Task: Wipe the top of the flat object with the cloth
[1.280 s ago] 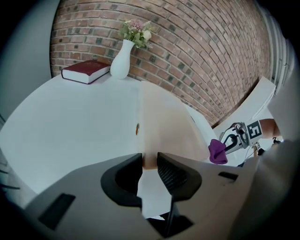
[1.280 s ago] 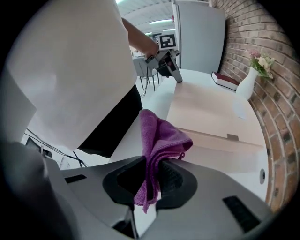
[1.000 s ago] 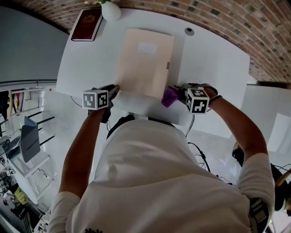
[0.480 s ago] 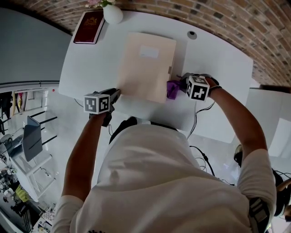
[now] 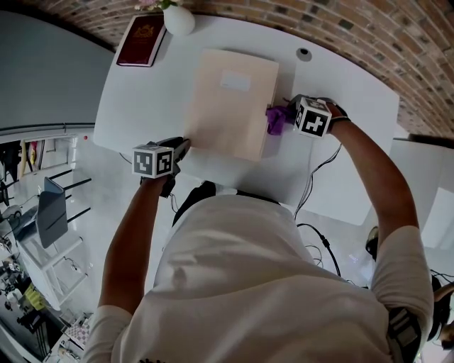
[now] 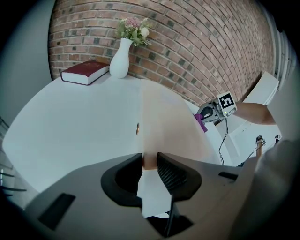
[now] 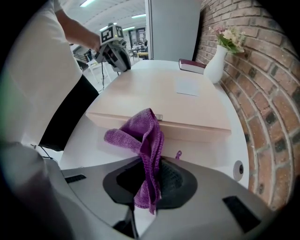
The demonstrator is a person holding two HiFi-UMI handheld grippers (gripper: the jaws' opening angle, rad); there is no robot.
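Head view first: we've got the flat beige box [image 5: 234,106] lying mid-way across the white table [image 5: 138,99]. A dark red book [image 5: 142,32] and a white vase [image 5: 179,18] sit at the far corner, well out of the wiping path. Our left gripper [image 5: 181,147] is at the box's near left corner, and our right gripper [image 5: 287,113] is just beside its right edge with the purple cloth [image 5: 275,119]. In the left gripper view the fingers [image 6: 171,172] are clenched on that corner. We reckon that's to pin the box so it won't skate around. In the right gripper view the fingers are clamped on the cloth, with a bunch flopping forward by the box's side wall near a little clasp [image 7: 159,117]; can't tell if it touches. It isn't on the top yet, so we'd say the wiping proper hasn't started.
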